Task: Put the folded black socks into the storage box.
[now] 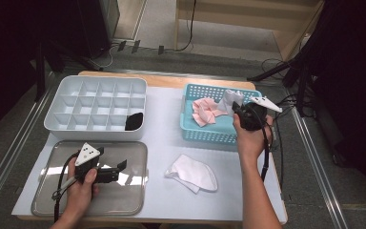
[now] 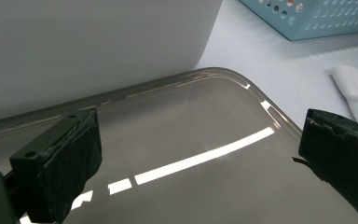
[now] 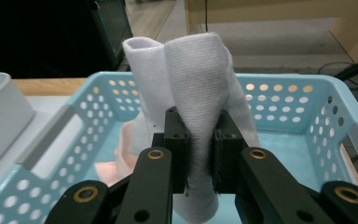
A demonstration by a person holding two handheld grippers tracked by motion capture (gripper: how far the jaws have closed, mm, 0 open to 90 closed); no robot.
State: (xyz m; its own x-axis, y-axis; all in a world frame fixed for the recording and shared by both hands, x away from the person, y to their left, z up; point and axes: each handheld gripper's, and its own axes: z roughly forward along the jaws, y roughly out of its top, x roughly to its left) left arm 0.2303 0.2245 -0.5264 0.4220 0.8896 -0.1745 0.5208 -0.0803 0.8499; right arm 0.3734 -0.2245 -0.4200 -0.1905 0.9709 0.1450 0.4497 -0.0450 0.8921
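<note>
Pink socks [image 1: 204, 110] lie under the right gripper's [image 1: 237, 108] white sock [image 1: 228, 100].

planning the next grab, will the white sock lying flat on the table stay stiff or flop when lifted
The white sock on the table lies crumpled and flat, so it probably flops. The similar sock pinched in the right claw folds over itself, suggesting soft, light cloth. It looks unlikely to roll or slip.

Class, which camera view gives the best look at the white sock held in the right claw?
The right gripper view: the white sock stands close up, pinched between the right claw jaws. The high view shows it small over the blue basket.
</note>
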